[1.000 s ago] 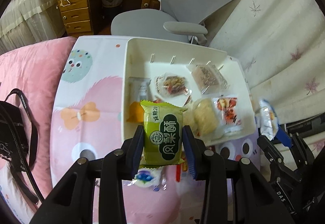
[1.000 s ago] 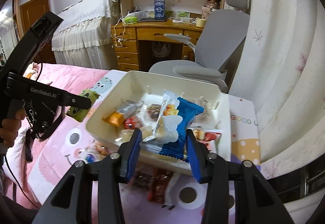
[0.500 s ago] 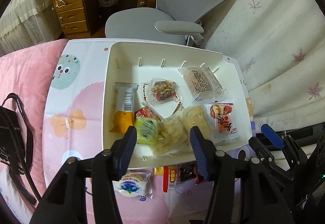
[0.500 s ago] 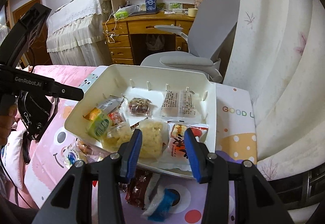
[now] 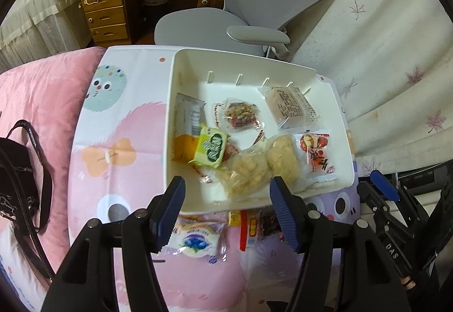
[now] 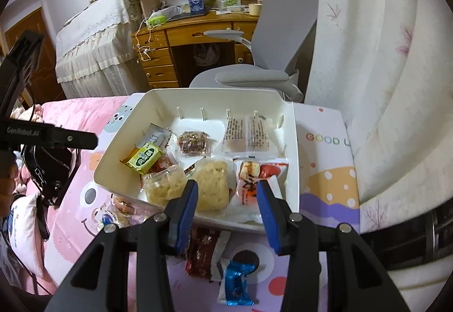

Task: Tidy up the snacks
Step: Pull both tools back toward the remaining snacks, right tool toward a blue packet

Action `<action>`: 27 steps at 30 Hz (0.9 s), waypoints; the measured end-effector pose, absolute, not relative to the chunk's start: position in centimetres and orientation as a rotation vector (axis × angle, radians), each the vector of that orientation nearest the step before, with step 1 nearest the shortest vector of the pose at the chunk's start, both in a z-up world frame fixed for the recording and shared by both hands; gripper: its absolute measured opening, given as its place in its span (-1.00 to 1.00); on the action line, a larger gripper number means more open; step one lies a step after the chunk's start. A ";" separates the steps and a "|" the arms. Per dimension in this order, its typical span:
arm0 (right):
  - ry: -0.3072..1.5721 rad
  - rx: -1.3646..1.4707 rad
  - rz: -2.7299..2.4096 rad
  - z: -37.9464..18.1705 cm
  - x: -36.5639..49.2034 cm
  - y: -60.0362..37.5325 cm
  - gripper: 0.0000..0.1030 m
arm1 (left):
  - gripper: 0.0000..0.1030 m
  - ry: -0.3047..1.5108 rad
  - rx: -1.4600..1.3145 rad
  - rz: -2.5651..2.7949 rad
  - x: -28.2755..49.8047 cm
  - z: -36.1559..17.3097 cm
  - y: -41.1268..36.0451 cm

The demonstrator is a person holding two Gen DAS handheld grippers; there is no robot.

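A white tray (image 5: 169, 114) sits on a cartoon-print cloth and holds several wrapped snacks. Among them, a green packet (image 5: 211, 148) lies at its front left, also visible as the green packet (image 6: 144, 157) in the right wrist view. My left gripper (image 5: 226, 198) hovers over the tray's near rim; its jaws are opening and nothing is between them. My right gripper (image 6: 226, 207) is open and empty above the tray's near right rim. A blue packet (image 6: 236, 283) and a dark red packet (image 6: 202, 252) lie on the cloth below it. A blueberry packet (image 5: 198, 241) lies in front of the tray.
A grey office chair (image 5: 226, 20) and a wooden desk (image 5: 113, 0) stand beyond the tray. A black bag (image 5: 17, 184) rests on pink bedding at the left. A pale curtain (image 6: 382, 85) hangs close on the right.
The left gripper let go of the green packet, which now lies in the tray, and its jaws spread wider. The blue packet left the right gripper and lies on the cloth.
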State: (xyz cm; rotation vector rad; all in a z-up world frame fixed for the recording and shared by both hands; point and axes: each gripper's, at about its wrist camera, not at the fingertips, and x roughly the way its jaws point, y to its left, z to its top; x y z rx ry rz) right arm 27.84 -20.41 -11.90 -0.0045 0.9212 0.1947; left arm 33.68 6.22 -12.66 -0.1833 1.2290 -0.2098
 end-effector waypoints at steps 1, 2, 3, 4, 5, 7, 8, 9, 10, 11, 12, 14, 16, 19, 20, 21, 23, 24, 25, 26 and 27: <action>0.928 0.007 0.188 -11.9 27.6 -20.5 -0.15 | 0.19 1.229 -0.185 -0.207 33.5 -12.6 6.5; 0.937 0.021 0.180 -11.9 27.4 -20.7 -0.15 | 0.20 1.229 -0.186 -0.203 33.2 -12.6 6.9; 0.945 0.033 0.172 -12.0 27.2 -20.8 -0.15 | 0.21 1.230 -0.187 -0.197 32.8 -12.6 7.4; 0.954 0.046 0.163 -12.0 27.0 -20.9 -0.15 | 0.24 1.235 -0.188 -0.187 32.5 -12.7 7.9; 0.965 0.058 0.151 -12.1 26.8 -21.1 -0.15 | 0.24 1.245 -0.188 -0.178 32.2 -12.9 8.3; 0.989 0.077 0.123 -12.4 26.2 -21.4 -0.15 | 0.24 1.262 -0.196 -0.163 31.6 -13.2 9.2; 0.998 0.082 0.115 -12.5 26.0 -21.5 -0.15 | 0.25 1.270 -0.201 -0.158 31.3 -13.4 9.6; 1.009 0.087 0.105 -12.6 25.7 -21.6 -0.15 | 0.25 1.277 -0.203 -0.154 31.2 -13.6 9.9; 1.021 0.091 0.095 -12.8 25.5 -21.7 -0.15 | 0.25 1.286 -0.204 -0.148 30.8 -13.9 10.3; 1.034 0.095 0.085 -13.1 25.1 -21.8 -0.15 | 0.25 1.294 -0.205 -0.143 30.5 -14.1 10.6; 1.047 0.099 0.079 -13.4 24.9 -21.9 -0.15 | 0.25 1.303 -0.207 -0.141 30.2 -14.4 10.8; 1.082 0.114 0.061 -14.0 24.4 -22.0 -0.15 | 0.25 1.323 -0.209 -0.136 29.5 -15.1 11.2; 1.112 0.132 0.047 -14.6 23.9 -22.2 -0.15 | 0.28 1.345 -0.215 -0.138 28.9 -16.1 11.4; 1.144 0.152 0.029 -15.4 23.3 -22.5 -0.15 | 0.30 1.387 -0.227 -0.134 28.0 -17.7 11.5; 1.155 0.156 0.022 -15.7 23.1 -22.6 -0.15 | 0.31 1.404 -0.229 -0.133 27.8 -18.4 11.5; 1.164 0.160 0.018 -15.9 23.0 -22.7 -0.15 | 0.31 1.423 -0.230 -0.131 27.5 -19.1 11.4; 1.185 0.170 0.014 -16.5 22.8 -22.9 -0.15 | 0.31 1.443 -0.227 -0.127 27.2 -20.0 11.2; 1.193 0.170 0.014 -16.7 22.8 -23.0 -0.15 | 0.32 1.456 -0.226 -0.124 27.1 -20.5 11.1; 1.202 0.169 0.012 -17.0 22.7 -23.1 -0.15 | 0.35 1.463 -0.225 -0.122 27.0 -20.9 11.0; 1.212 0.169 0.010 -17.4 22.7 -23.2 -0.15 | 0.38 1.473 -0.225 -0.118 27.0 -21.3 10.8; 1.222 0.171 0.009 -17.7 22.7 -23.3 -0.15 | 0.38 1.480 -0.226 -0.115 27.0 -21.7 10.7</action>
